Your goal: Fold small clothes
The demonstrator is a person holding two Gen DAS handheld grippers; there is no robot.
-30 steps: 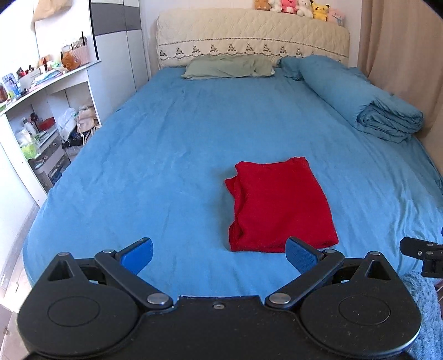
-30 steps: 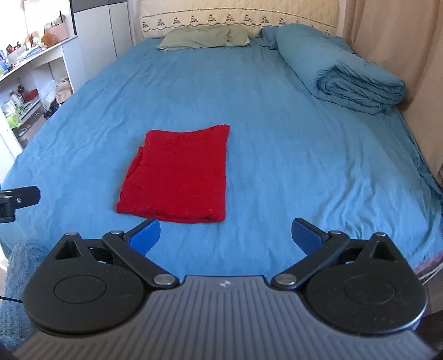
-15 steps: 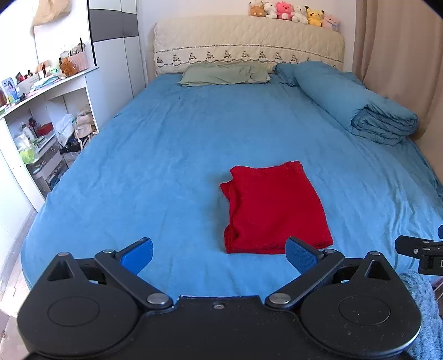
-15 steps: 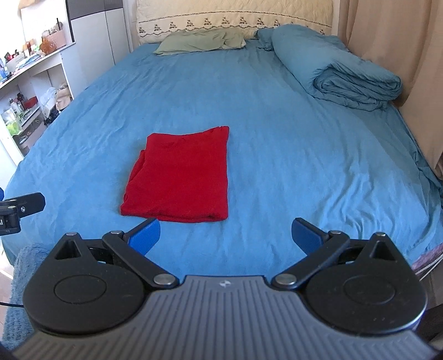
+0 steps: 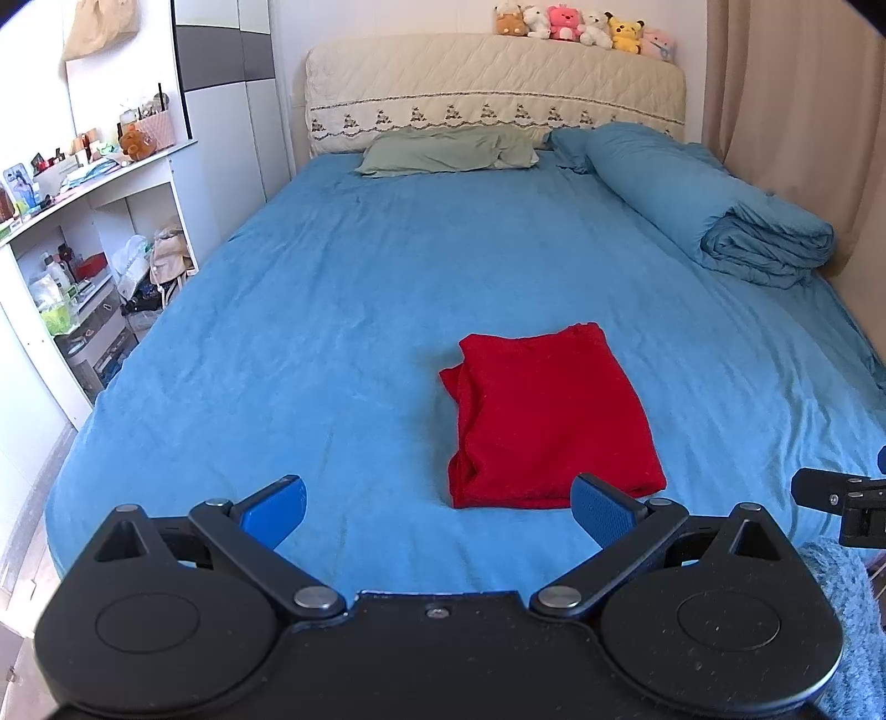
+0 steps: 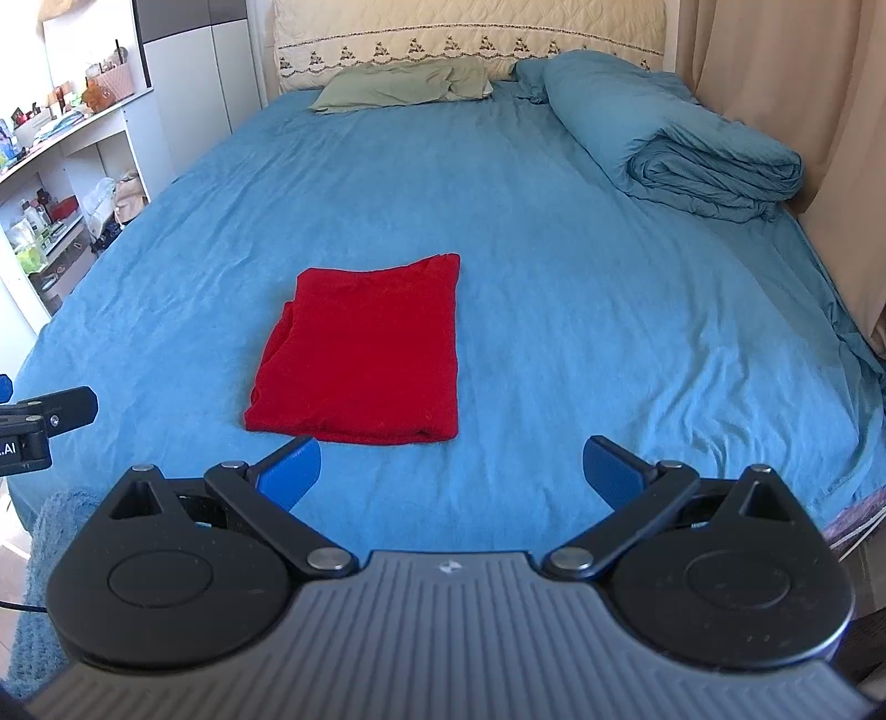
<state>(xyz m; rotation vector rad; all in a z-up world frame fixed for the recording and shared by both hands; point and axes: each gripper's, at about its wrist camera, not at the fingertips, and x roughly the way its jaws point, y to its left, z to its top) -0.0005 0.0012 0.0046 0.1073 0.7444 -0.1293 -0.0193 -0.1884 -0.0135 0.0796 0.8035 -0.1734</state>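
Red and folded into a neat rectangle, the small garment (image 5: pixel 548 415) lay flat on the blue bedsheet (image 5: pixel 332 310), toward the foot of the bed and roughly midway across it. Its layered edges showed along the side facing the shelves, where a few folds bunched slightly. Nothing touched it.

The left gripper (image 5: pixel 437 509) hung above the foot of the bed, its blue-padded fingers (image 5: pixel 274 509) spread wide and empty, the garment just beyond and a little to the right of the gap. The right gripper (image 6: pixel 451 471) hung likewise, fingers (image 6: pixel 612 471) wide apart and holding nothing, with the garment ahead and to its left. Each gripper's edge showed in the other's camera.

Farther up the bed, a rolled blue duvet (image 5: pixel 720 216) rested along the curtain side, and a pale green pillow (image 5: pixel 448 150) lay against the quilted cream headboard (image 5: pixel 493 83). A row of plush toys (image 5: pixel 581 27) sat on top of the headboard. White shelves (image 5: pixel 94 221) crowded with small items stood beside the bed, opposite a beige curtain (image 5: pixel 792 122).
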